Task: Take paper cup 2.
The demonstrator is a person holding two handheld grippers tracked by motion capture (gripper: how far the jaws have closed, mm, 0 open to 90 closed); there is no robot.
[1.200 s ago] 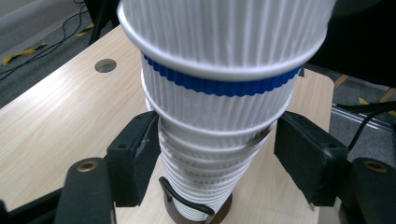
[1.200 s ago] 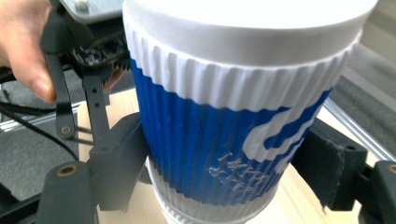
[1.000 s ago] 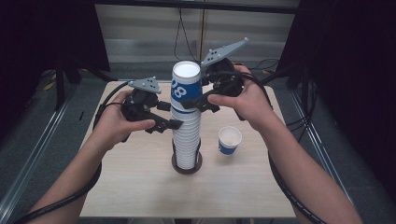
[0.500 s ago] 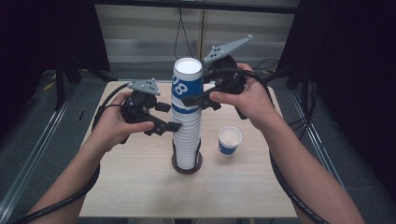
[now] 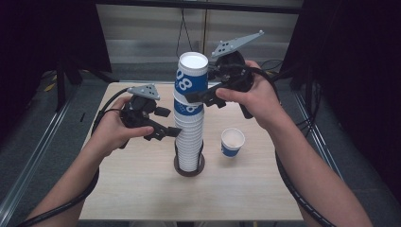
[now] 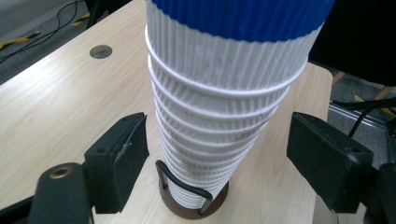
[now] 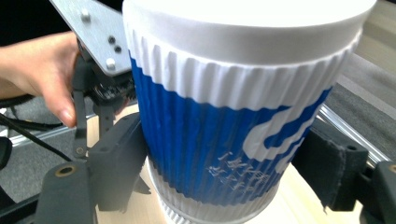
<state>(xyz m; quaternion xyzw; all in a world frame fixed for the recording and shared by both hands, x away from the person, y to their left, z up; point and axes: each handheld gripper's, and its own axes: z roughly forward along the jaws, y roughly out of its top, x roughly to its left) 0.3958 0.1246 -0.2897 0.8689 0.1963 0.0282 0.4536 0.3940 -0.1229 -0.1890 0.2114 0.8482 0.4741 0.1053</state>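
The cup stack (image 5: pixel 190 137) stands upright in a round holder (image 5: pixel 189 168) mid-tabletop (image 5: pixel 142 198). The right gripper (image 5: pixel 196 97) has its fingers closed on the top cup (image 5: pixel 191 78), which sits raised on the stack. The left gripper (image 5: pixel 174 134) straddles the stack lower down; its fingers (image 6: pixel 119 161) have just been opening and stand clear of the ribbed sides. A single cup (image 5: pixel 232 142) stands just right of the holder.
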